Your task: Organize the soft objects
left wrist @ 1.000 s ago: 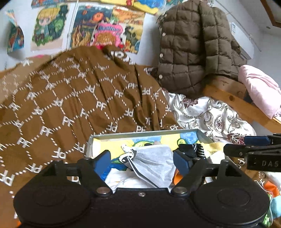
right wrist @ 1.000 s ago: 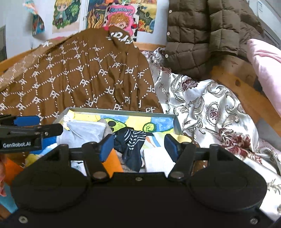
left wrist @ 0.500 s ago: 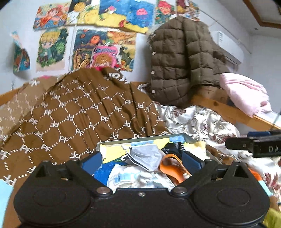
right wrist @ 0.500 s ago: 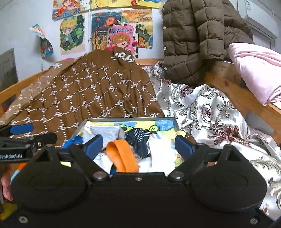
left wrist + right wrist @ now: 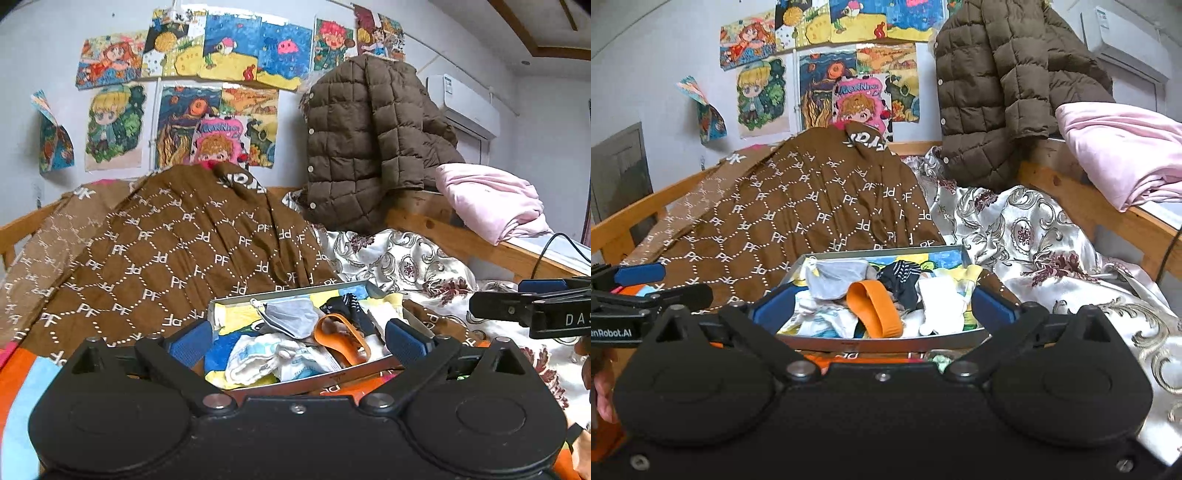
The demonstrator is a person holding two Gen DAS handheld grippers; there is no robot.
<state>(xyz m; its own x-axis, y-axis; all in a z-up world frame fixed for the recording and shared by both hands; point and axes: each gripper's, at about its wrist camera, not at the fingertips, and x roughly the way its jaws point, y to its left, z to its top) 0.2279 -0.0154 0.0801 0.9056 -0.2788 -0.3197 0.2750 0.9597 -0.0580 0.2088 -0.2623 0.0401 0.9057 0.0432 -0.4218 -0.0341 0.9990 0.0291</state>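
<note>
A metal tray (image 5: 310, 384) (image 5: 882, 341) lies on the bed and holds soft items. In it are a grey face mask (image 5: 291, 315) (image 5: 838, 278), an orange band (image 5: 341, 339) (image 5: 873, 308), a dark dotted sock (image 5: 345, 304) (image 5: 901, 278) and white socks (image 5: 266, 356) (image 5: 940, 306). My left gripper (image 5: 298, 339) hovers open in front of the tray with nothing between its fingers. My right gripper (image 5: 882, 308) is beside it, jaws still opening and empty. Each gripper shows at the edge of the other's view.
A brown patterned cloth (image 5: 177, 258) is draped behind the tray. A brown quilted jacket (image 5: 369, 147) hangs at the back right, above a silvery floral quilt (image 5: 1034, 240). A folded pink blanket (image 5: 491, 203) rests on the wooden bed rail (image 5: 461, 236).
Both grippers have drawn back and up from the tray, and their jaws have spread wider. The mask and the dark sock, earlier between the fingers, now lie in the tray.
</note>
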